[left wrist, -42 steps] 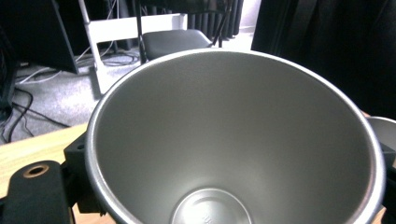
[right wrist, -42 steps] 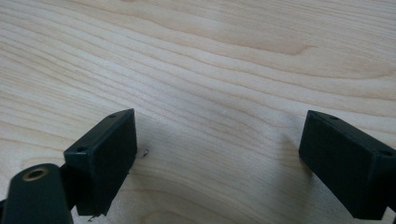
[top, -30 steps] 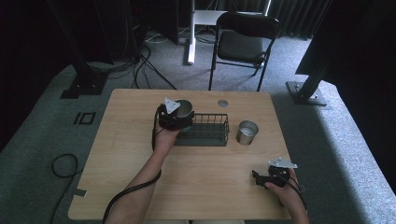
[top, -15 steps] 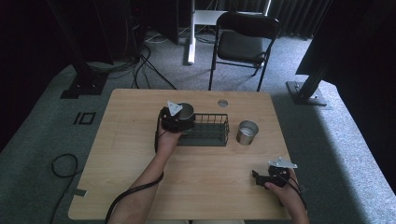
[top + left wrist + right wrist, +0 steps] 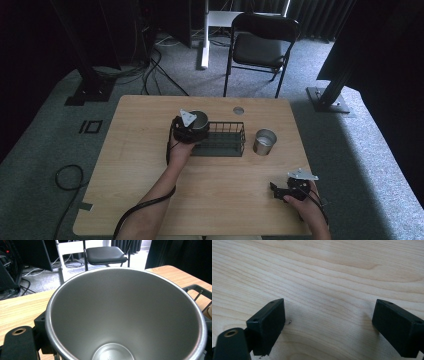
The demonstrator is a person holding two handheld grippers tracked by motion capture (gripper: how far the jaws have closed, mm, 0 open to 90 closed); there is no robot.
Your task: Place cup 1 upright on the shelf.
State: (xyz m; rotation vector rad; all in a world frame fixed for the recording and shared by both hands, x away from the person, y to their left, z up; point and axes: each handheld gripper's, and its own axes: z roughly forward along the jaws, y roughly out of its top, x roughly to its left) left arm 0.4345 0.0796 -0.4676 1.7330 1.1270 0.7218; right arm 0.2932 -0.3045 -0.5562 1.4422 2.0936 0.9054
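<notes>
Steel cup [image 5: 199, 120] was held by the left gripper [image 5: 188, 128] at the wire basket's [image 5: 223, 139] nine o'clock end in the high view. Its rim [image 5: 125, 272] was gripped between the jaws in the left gripper view. Right gripper [image 5: 329, 325] jaws were spread wide, empty, over the wooden table [image 5: 332, 270].

A: What lies past the wooden surface [image 5: 150, 200]?
B: A black folding chair [image 5: 262, 47] on grey carpet [image 5: 380, 165], beside a white post [image 5: 205, 35].
A: And to the left?
B: Black cables [image 5: 150, 70] trailing across the floor, plus a dark stand foot [image 5: 87, 92].
</notes>
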